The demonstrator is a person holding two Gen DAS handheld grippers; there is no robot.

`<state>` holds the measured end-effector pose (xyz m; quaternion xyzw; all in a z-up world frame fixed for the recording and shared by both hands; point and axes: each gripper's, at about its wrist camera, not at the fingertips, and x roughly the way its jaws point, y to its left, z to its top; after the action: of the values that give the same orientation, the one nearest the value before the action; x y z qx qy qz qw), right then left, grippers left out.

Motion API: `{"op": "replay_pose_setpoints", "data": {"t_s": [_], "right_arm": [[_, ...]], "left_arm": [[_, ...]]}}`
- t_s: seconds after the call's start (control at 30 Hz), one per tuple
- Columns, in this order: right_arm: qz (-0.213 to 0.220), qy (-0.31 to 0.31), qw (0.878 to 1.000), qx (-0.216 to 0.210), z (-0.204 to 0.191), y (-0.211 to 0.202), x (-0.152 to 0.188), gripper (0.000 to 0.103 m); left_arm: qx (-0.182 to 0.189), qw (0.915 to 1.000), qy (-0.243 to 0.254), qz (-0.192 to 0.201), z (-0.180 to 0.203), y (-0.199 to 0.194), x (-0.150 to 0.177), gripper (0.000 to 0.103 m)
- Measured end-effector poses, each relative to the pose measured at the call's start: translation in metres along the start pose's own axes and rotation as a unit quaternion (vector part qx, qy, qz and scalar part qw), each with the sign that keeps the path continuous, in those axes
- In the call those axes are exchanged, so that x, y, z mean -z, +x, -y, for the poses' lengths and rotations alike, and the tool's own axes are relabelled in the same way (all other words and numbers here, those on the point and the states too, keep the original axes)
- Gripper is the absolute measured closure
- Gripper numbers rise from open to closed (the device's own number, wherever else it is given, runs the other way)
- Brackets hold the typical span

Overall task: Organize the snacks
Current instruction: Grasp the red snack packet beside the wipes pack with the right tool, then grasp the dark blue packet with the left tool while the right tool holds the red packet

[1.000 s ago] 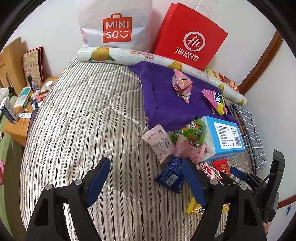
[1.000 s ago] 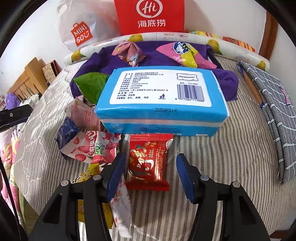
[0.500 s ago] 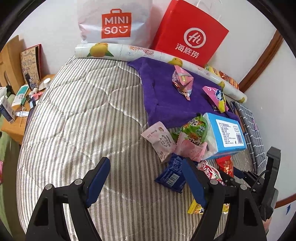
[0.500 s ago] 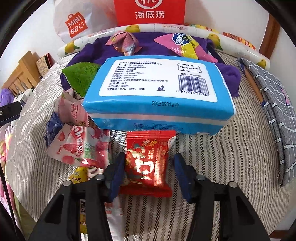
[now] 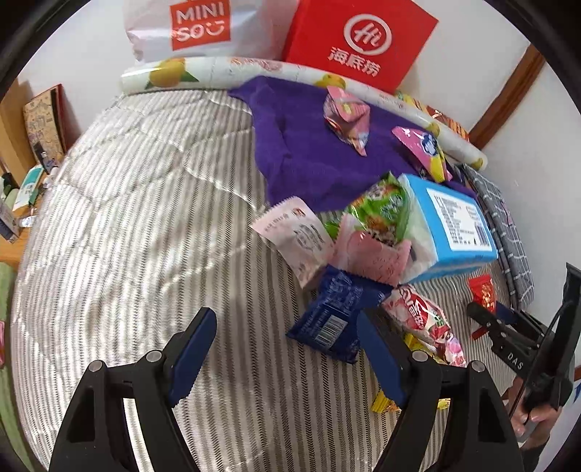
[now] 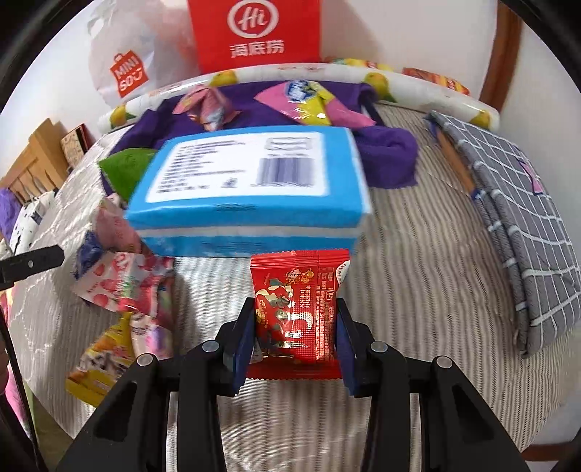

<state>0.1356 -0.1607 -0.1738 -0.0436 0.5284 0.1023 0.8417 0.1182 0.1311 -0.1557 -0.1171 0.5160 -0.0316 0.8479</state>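
My right gripper [image 6: 295,308] has its jaws closing, and both blue pads press the sides of a red snack packet [image 6: 297,290], held just in front of a blue tissue pack [image 6: 247,188]. The left wrist view shows the same red packet [image 5: 481,290] in that gripper [image 5: 486,319]. My left gripper [image 5: 285,319] stands open over the striped bedcover, with nothing between its fingers. A dark blue packet [image 5: 330,316] lies by its right finger. A strawberry packet [image 5: 425,319], a green packet [image 5: 385,207] and pink ones are piled beside the tissue pack. Two pink snacks [image 5: 346,116] lie on a purple towel [image 5: 305,152].
A white shopping bag [image 5: 196,29] and a red paper bag [image 5: 363,40] lean on the wall behind a rolled lemon-print mat [image 5: 218,70]. A grey checked cloth [image 6: 508,203] lies at the bed's right edge. A wooden side table [image 5: 21,203] stands left of the bed.
The right jaws have narrowed onto the red packet, and it now sits between the pads, moved right along the tissue pack. The left gripper has come down nearer the snack pile, still open.
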Motion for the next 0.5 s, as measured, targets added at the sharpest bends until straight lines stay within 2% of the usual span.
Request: {"op": "replay_pose_setpoints", "data": {"t_s": [0.27,0.5], "right_arm": [[-0.005,0.015,1.000,-0.006,0.012,0.009,0.004,0.062],[0.003,0.013,1.000,-0.008,0.012,0.012,0.005,0.062]], "left_arm": [[0.004,0.9990,0.044,-0.010,0.017,0.013,0.004,0.025],[0.001,0.9982,0.058,-0.014,0.024,0.023,0.004,0.025]]}}
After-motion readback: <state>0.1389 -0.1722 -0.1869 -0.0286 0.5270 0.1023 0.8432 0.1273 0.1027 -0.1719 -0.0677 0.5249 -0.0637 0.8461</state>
